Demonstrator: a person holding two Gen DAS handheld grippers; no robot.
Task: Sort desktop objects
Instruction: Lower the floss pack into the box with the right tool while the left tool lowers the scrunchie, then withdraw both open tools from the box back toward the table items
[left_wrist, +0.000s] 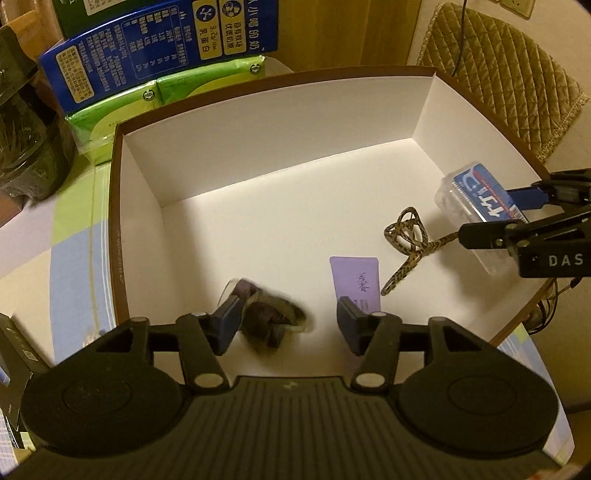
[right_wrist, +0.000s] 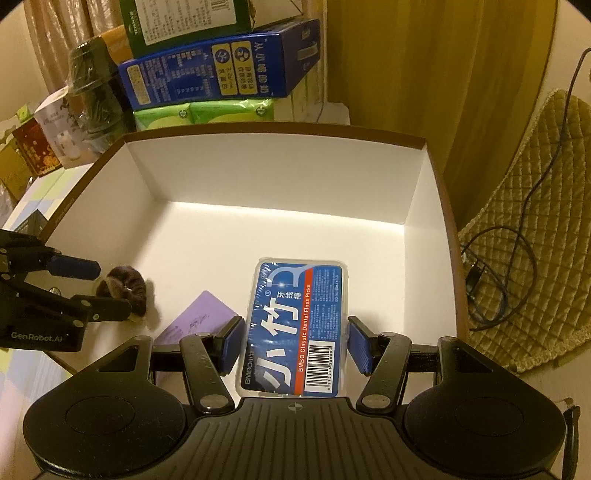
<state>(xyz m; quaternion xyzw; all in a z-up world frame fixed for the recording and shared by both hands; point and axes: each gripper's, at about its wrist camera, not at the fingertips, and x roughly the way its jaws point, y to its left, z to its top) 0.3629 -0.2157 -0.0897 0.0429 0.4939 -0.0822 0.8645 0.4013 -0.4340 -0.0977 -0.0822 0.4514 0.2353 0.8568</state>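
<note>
A white-lined cardboard box (left_wrist: 280, 221) fills our view. Inside, we see the left gripper (left_wrist: 288, 325) with jaws parted around a blurred dark scrunchie (left_wrist: 269, 325), apparently free of the pads. The right gripper (right_wrist: 295, 343) clamps the floss pick case (right_wrist: 295, 328). A purple card (left_wrist: 356, 282) lies partly hidden behind a finger.

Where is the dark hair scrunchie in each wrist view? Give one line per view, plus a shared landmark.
Left wrist view: the dark hair scrunchie is low centre, on the floor of the white box, blurred, beside the near jaw's left pad.
Right wrist view: the scrunchie is at left, beside the left gripper.
Shared landmark: the purple card, just right of the scrunchie in both.
</note>
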